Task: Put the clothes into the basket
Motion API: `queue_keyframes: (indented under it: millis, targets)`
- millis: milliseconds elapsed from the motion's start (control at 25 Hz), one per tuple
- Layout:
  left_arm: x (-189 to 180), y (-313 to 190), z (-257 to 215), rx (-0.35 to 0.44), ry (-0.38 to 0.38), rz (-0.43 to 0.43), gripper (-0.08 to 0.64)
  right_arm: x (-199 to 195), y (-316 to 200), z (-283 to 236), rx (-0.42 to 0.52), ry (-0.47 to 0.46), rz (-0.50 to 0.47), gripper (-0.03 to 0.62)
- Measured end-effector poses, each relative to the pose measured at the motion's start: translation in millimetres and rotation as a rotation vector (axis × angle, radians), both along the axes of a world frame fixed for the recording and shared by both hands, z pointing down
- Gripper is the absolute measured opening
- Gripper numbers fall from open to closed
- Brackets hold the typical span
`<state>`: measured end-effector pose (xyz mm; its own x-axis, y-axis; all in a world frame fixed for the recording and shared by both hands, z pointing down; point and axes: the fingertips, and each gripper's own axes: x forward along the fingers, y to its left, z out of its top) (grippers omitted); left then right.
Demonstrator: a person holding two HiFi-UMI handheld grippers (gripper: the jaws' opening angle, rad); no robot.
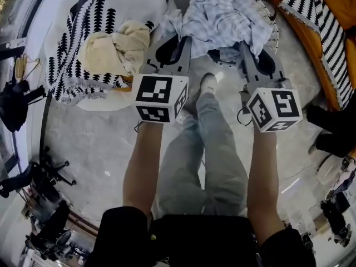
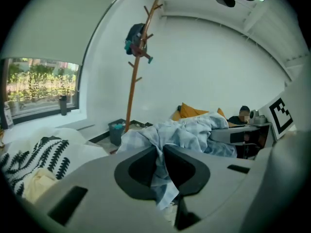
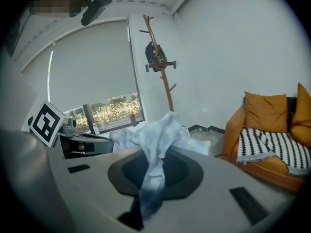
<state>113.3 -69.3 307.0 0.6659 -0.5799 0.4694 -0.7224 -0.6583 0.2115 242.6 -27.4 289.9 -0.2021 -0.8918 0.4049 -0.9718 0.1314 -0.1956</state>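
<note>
A light blue checked garment (image 1: 222, 16) hangs between my two grippers, bunched over a white woven basket (image 1: 274, 29) at the top of the head view. My left gripper (image 1: 177, 44) is shut on one part of the cloth, which runs between its jaws in the left gripper view (image 2: 160, 152). My right gripper (image 1: 251, 52) is shut on another part, and a twisted strip of the cloth (image 3: 154, 154) passes through its jaws. A cream garment (image 1: 117, 46) lies crumpled to the left on a black-and-white patterned throw (image 1: 72, 49). The garment hides most of the basket.
An orange sofa (image 1: 318, 74) with a striped throw (image 1: 317, 21) stands at the right. A wooden coat stand (image 2: 141, 47) rises by the wall. Black tripods and gear (image 1: 44, 177) crowd the left edge. The person's legs in jeans (image 1: 206, 149) stand below the grippers.
</note>
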Motion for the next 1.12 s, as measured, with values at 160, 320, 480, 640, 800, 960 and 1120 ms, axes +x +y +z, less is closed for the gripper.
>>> queue_keyframes:
  millis: [160,320,480,640,800,960,1120]
  targets:
    - [69.1,-1.3,18.9,-0.024,-0.008,0.109,0.043,60.6,12.7,23.0,-0.043,-0.012,0.117,0.048]
    - [110.0,-7.0,53.4,-0.071,-0.038,0.139,0.043,96.0,17.4,59.2,-0.109,-0.019,0.167,0.048]
    - [129.8,-16.5,101.7,-0.151,-0.112,0.145,0.043,114.2,15.1,104.1,-0.189,-0.025,0.174,0.048]
    - [146.0,-21.5,148.3,-0.263,-0.167,0.146,0.043,128.5,12.3,145.7,-0.269,-0.039,0.175,0.048]
    - [154.1,-23.2,187.3,-0.331,-0.221,0.146,0.043,133.0,9.1,186.5,-0.343,-0.053,0.165,0.049]
    - [158.9,-20.9,215.5,-0.394,-0.226,0.146,0.074,134.8,5.8,224.5,-0.422,-0.062,0.156,0.102]
    - [161.7,-26.5,222.1,-0.404,-0.183,0.118,0.124,139.0,3.4,245.5,-0.471,-0.063,0.155,0.176]
